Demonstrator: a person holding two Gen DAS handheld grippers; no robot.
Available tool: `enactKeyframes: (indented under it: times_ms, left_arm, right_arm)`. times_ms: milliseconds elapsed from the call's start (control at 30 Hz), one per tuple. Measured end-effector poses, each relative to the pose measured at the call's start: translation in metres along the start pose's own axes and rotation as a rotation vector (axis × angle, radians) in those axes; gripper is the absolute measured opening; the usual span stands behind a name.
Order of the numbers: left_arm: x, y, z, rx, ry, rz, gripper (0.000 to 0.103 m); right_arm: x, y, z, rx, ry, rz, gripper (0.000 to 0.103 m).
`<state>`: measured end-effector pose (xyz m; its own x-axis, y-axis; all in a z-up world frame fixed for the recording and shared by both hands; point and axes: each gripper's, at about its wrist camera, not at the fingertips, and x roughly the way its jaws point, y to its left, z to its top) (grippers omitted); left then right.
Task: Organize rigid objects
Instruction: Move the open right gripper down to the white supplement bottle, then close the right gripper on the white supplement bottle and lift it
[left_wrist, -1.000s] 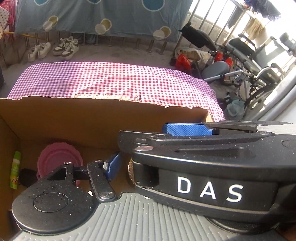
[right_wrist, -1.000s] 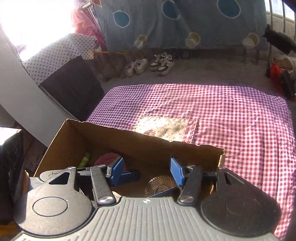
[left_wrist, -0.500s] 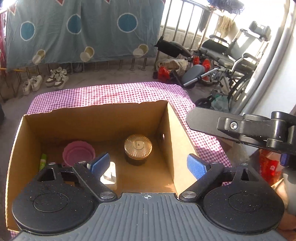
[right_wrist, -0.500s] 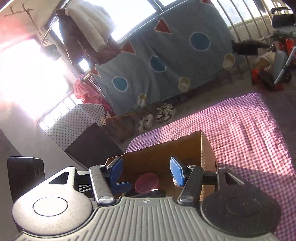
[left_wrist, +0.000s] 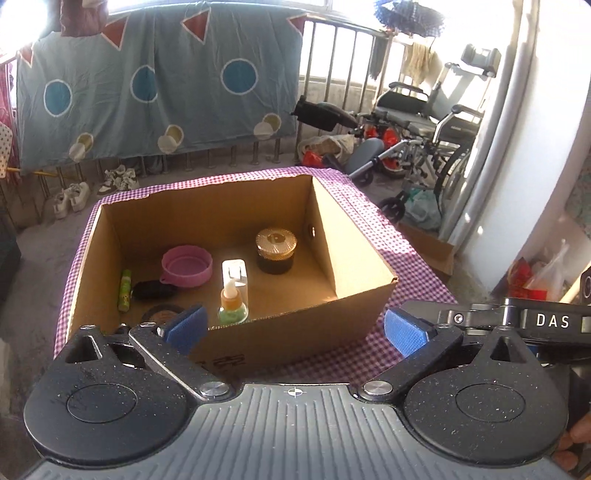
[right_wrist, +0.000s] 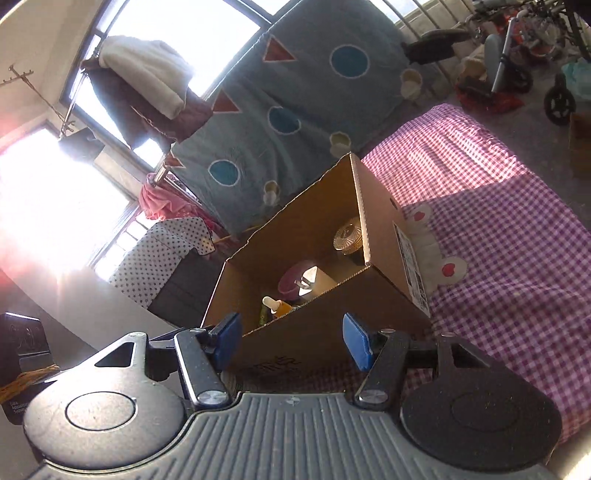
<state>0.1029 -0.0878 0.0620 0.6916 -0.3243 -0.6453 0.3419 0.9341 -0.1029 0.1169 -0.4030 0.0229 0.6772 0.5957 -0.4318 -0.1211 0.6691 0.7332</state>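
While its blue pads stand far apart, the left hand-held gripper (left_wrist: 293, 328) holds nothing; its jaws have just been opening, and only the near wall of the cardboard box (left_wrist: 354, 266) shows between them. The right hand-held gripper (right_wrist: 291, 341) is about half open and likewise empty, its jaws having widened slightly, and it sits low at the left one's right side (its black arm lettered DAS shows there).

The box stands open-topped on the worktop under a purple-and-white checked cloth (left_wrist: 413, 280). Inside, on the floor of the box, a dropper bottle (left_wrist: 232, 304) with amber liquid stands upright near the front wall, a white rectangular item (left_wrist: 236, 275) just behind it. A dark jar with a ribbed gold lid (left_wrist: 276, 249) stands to the right, apart from the rest. A pink bowl (left_wrist: 187, 266) sits left of centre, with a dark object (left_wrist: 153, 290) beside it and a green tube (left_wrist: 125, 290) along the left wall.

Beyond, a blue patterned sheet (left_wrist: 155, 85) hangs on railings, and a wheelchair (left_wrist: 424, 122) stands to the right.
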Motion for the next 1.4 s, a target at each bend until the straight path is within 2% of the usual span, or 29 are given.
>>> enactKeyframes:
  times_ms: [133, 300, 600, 867, 1000, 1167, 1267, 1400]
  left_arm:
    - [-0.018, 0.013, -0.017, -0.024, -0.035, 0.010, 0.102]
    - [-0.032, 0.034, -0.034, -0.058, -0.066, 0.058, 0.102]
    - [-0.046, 0.067, -0.059, -0.119, -0.108, 0.095, 0.102]
    - [-0.044, 0.089, -0.074, -0.151, -0.128, 0.138, 0.102]
    - [-0.036, 0.097, -0.079, -0.148, -0.120, 0.152, 0.102]
    - [-0.015, 0.106, -0.085, -0.106, -0.069, 0.172, 0.102]
    - [0.002, 0.105, -0.085, -0.075, -0.031, 0.194, 0.099]
    - [0.018, 0.107, -0.083, -0.074, 0.001, 0.187, 0.091]
  right_arm:
    - [0.007, 0.007, -0.020, -0.012, 0.060, 0.000, 0.063]
    - [0.019, 0.031, -0.035, -0.058, 0.108, 0.034, 0.063]
    - [0.045, 0.063, -0.047, -0.095, 0.187, 0.039, 0.063]
    - [0.071, 0.087, -0.053, -0.116, 0.243, 0.053, 0.063]
    - [0.087, 0.095, -0.052, -0.114, 0.268, 0.072, 0.063]
    - [0.110, 0.107, -0.052, -0.114, 0.289, 0.080, 0.063]
    - [0.124, 0.108, -0.053, -0.110, 0.296, 0.078, 0.063]
    - [0.146, 0.109, -0.051, -0.119, 0.318, 0.059, 0.063]
